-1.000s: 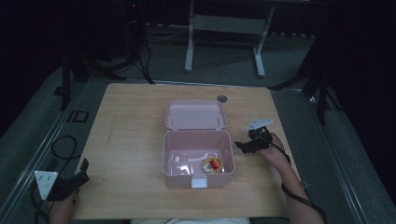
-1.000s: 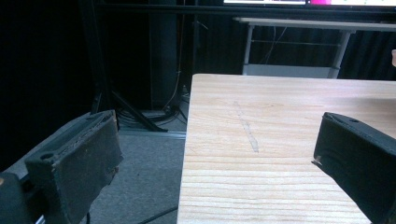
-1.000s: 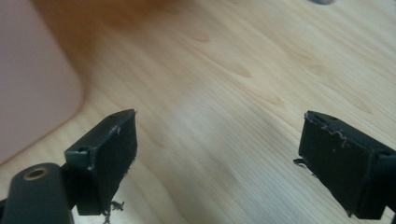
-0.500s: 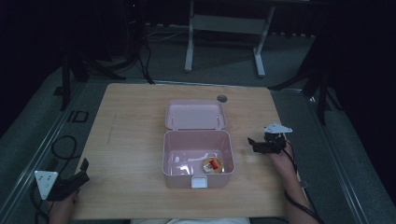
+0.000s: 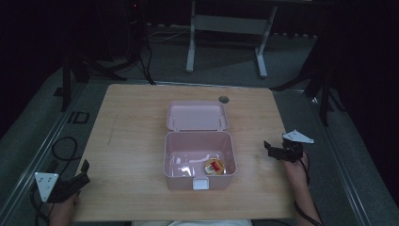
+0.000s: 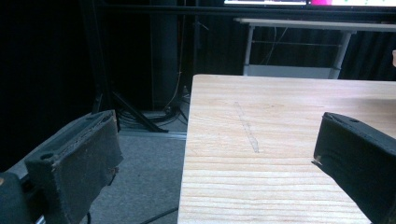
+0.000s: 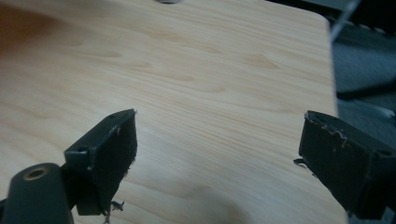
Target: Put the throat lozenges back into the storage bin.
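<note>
A pink plastic box point(image 5: 199, 176) stands open in the middle of the wooden table point(image 5: 131, 141), its lid point(image 5: 196, 115) laid back behind it. Inside, near the front right corner, lies a small round yellow and red item point(image 5: 214, 166). My right gripper point(image 5: 269, 147) hovers open over the table's right edge, apart from the box, with bare wood between its jaws point(image 7: 215, 140). My left gripper point(image 5: 81, 172) rests open at the front left corner of the table, straddling the table's left edge point(image 6: 219, 154). Both hold nothing.
A small round dark grommet point(image 5: 223, 99) sits in the table behind the lid. A metal stand point(image 5: 226, 23) and cables point(image 5: 141, 52) occupy the floor beyond the far edge. A cable loop point(image 5: 61, 148) lies on the floor at the left.
My right gripper has drawn back from the box's right wall to the table's right edge. The left gripper has stayed put.
</note>
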Tool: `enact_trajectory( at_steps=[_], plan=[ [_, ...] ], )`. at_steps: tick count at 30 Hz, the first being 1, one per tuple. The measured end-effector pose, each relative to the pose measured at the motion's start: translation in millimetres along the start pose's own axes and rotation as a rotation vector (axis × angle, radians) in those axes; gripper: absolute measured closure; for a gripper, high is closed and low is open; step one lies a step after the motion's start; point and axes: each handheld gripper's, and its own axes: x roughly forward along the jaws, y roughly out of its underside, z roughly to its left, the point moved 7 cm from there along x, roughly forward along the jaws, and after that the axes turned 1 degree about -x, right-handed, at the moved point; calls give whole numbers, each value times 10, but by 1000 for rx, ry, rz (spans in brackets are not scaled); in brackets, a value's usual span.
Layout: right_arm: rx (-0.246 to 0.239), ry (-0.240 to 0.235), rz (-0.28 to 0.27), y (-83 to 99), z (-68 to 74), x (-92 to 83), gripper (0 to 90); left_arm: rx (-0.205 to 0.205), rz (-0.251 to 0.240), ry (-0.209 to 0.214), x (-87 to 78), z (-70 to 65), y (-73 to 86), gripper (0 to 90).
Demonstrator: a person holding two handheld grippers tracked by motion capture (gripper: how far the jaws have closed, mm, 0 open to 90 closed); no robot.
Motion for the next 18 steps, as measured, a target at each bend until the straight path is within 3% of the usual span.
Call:
enact_trajectory(
  at_steps=[4, 6, 10, 18],
  plan=[
    [59, 108, 6, 69, -142, -39, 113, -6, 2, 2, 1, 5, 0, 10],
    [98, 134, -12, 92, -190, -77, 115, -7, 4, 3, 2, 7, 1, 10],
    [177, 103, -41, 148, -224, -103, 130, 0, 2, 3, -1, 1, 0, 10],
    [170, 129, -9, 240, -221, -44, 124, 0, -4, 7, -5, -1, -1, 11]
  ],
)
